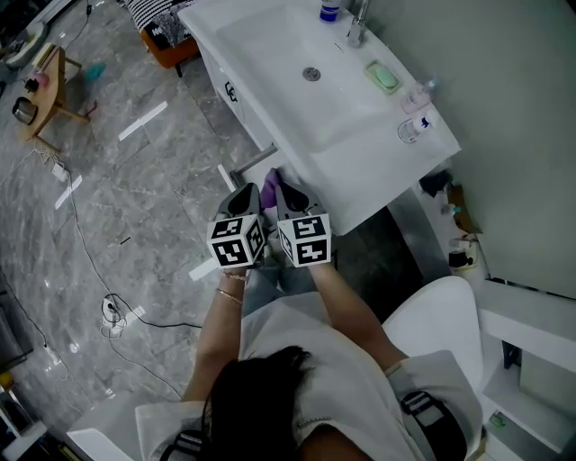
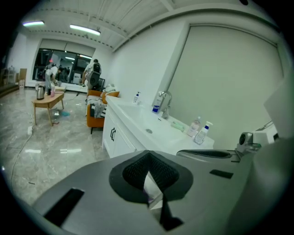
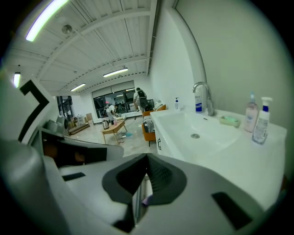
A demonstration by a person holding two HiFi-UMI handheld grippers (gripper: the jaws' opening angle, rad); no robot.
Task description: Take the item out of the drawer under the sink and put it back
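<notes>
The purple item [image 1: 270, 186] hangs at the front edge of the sink cabinet, wedged between the tips of the two grippers. It is off any surface and is not resting in the drawer. The left gripper [image 1: 247, 192] has its jaws clenched. A pale sliver with a purple edge shows in the gap behind their tips, so they seem to be pinching one side of the item. The right gripper [image 1: 287, 190] is clenched too, with a purple scrap in its gap, and probably nips the other side. Both lean nose-down, side by side, likely so a thin, limp thing is shared between them and comes up level.

The drawer itself cannot be made out under the overhang. At 12 to 1 o'clock from the item runs the white desk [image 1: 378, 194] with its sink basin [image 1: 288, 63]. Along its far edge stand the tap [image 1: 358, 27], a green soap dish [image 1: 382, 76] and two small bottles [image 1: 414, 112]. From 8 to 10 o'clock lies grey marbled floor [image 1: 135, 207] with a trailing cable [image 1: 83, 248], and a low wooden table [image 1: 49, 90] stands far off at 10.
</notes>
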